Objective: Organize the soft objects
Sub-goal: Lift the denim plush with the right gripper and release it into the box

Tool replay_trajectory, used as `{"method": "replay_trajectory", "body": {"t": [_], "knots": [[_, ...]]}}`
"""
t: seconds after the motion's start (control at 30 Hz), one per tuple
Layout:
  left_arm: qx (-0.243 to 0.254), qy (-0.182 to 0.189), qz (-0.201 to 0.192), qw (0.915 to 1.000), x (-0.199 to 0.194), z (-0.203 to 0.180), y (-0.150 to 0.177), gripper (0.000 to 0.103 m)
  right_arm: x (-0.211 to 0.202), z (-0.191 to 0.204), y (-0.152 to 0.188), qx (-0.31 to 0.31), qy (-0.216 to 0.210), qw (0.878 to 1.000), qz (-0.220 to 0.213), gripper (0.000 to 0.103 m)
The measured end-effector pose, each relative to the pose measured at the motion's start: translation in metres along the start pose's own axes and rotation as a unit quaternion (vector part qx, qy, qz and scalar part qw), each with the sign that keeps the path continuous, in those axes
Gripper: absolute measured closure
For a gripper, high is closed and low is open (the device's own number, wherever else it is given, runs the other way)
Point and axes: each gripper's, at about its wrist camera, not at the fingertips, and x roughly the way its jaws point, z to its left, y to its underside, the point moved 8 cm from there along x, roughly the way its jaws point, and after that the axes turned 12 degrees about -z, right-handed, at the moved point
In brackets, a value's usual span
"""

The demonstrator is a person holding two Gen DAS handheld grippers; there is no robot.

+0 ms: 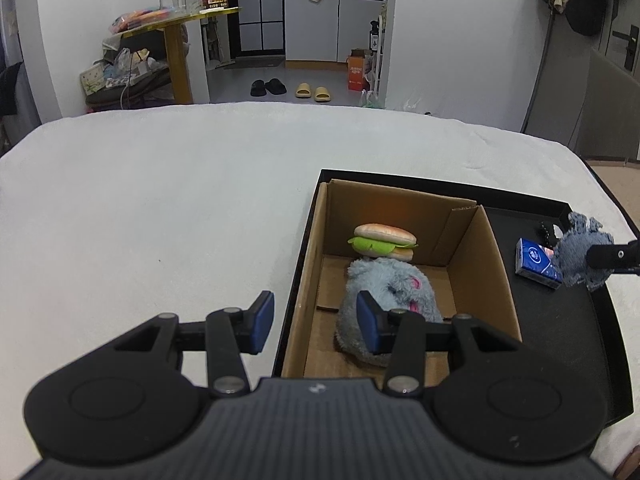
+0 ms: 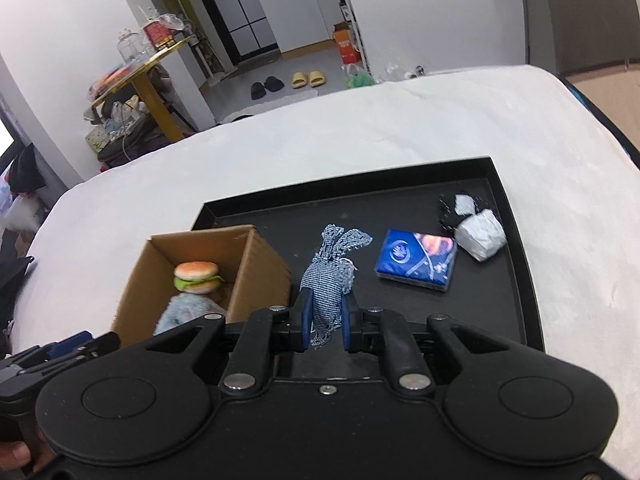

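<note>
My right gripper (image 2: pixel 325 318) is shut on a blue denim fabric piece (image 2: pixel 330 272), lifted above the black tray (image 2: pixel 516 240); the same denim piece (image 1: pixel 580 254) hangs at the right edge of the left wrist view. A cardboard box (image 1: pixel 492 272) on the tray's left part holds a plush hamburger (image 1: pixel 384 242) and a grey-blue furry plush (image 1: pixel 390 284). My left gripper (image 1: pixel 316 322) is open with nothing between its pads, straddling the box's left wall near its front corner. On the tray lie a blue tissue pack (image 2: pixel 416 260) and a silver-grey wrapped bundle (image 2: pixel 480 236).
The tray rests on a white bed cover (image 1: pixel 160 208). Beyond the bed are a yellow side table (image 1: pixel 176 28) with clutter, slippers (image 1: pixel 292 90) on the floor and a kitchen doorway. A small black-and-white item (image 2: pixel 456 206) lies at the tray's far right.
</note>
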Motion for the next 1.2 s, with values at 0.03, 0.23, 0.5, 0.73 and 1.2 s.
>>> {"method": "replay_trajectory", "body": {"t": [0.03, 0.23, 0.5, 0.73, 1.2], "knots": [[-0.002, 0.001, 0.0, 1.0, 0.0, 0.0, 0.0, 0.06, 0.0, 0.003, -0.001, -0.003, -0.001, 1.0, -0.001, 0.088], [-0.015, 0.009, 0.003, 0.9998, 0.003, 0.004, 0.002, 0.06, 0.0, 0.027, -0.01, -0.023, -0.01, 1.0, -0.007, 0.088], [-0.034, 0.023, 0.008, 0.9991, 0.008, 0.009, 0.005, 0.064, 0.01, 0.057, -0.011, -0.045, -0.019, 0.999, -0.004, 0.088], [-0.048, 0.029, 0.016, 0.9983, 0.012, 0.012, 0.007, 0.071, 0.021, 0.082, -0.008, -0.067, -0.029, 0.997, 0.003, 0.088], [-0.072, 0.038, 0.029, 0.9963, 0.022, 0.02, 0.013, 0.088, 0.045, 0.109, -0.008, -0.087, -0.038, 0.995, 0.011, 0.067]]}}
